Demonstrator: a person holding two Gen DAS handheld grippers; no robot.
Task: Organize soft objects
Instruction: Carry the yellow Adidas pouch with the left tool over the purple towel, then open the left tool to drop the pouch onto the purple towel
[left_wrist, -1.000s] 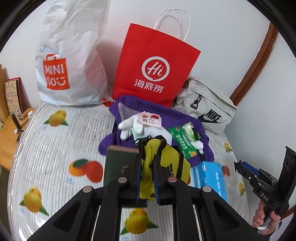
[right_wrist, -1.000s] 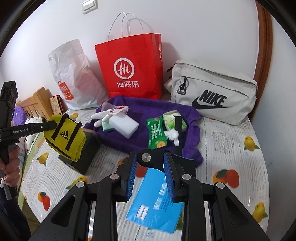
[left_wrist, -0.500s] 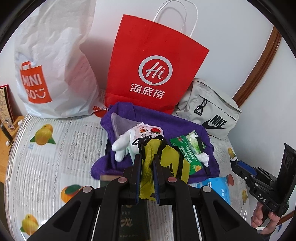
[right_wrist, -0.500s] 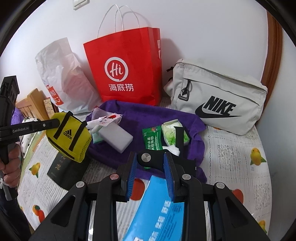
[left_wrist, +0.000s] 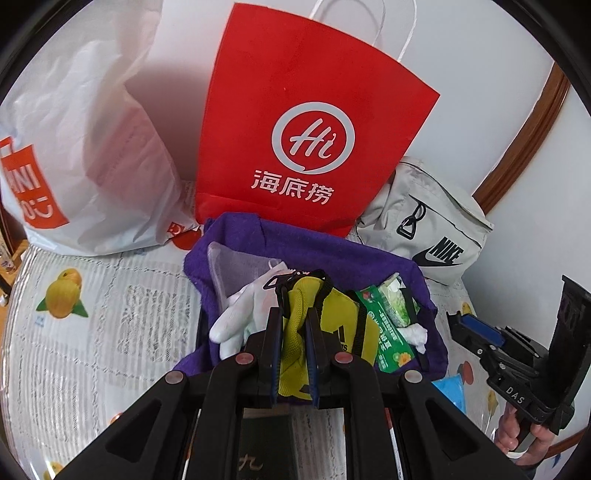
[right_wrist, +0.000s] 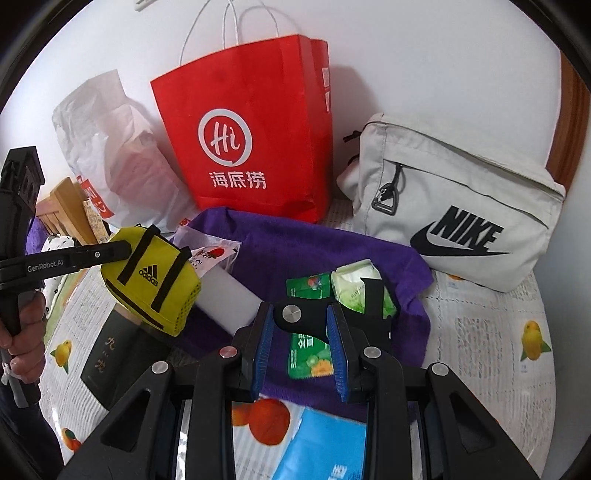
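My left gripper (left_wrist: 293, 314) is shut on a fold of the yellow Adidas pouch (left_wrist: 332, 325). From the right wrist view the pouch (right_wrist: 151, 280) hangs off the left gripper (right_wrist: 125, 251) above the near left edge of the purple towel (right_wrist: 295, 243). On the towel lie a white glove (left_wrist: 236, 325), a white foam block (right_wrist: 229, 295), a green packet (right_wrist: 308, 354) and a tissue pack (right_wrist: 354, 284). My right gripper (right_wrist: 299, 312) hovers over the towel's near edge. It is closed on a small black item with a silver stud (right_wrist: 288, 319).
A red paper bag (left_wrist: 310, 122) stands behind the towel, with a white Miniso bag (left_wrist: 85, 147) to its left and a grey Nike bag (right_wrist: 454, 206) to its right. A black book (right_wrist: 107, 354) and a blue pack (right_wrist: 321, 443) lie near me on the fruit-print cover.
Both grippers have moved forward toward the towel and bags, which now look larger. The pouch has travelled from above the black book to over the towel's edge. Neither grip has changed.
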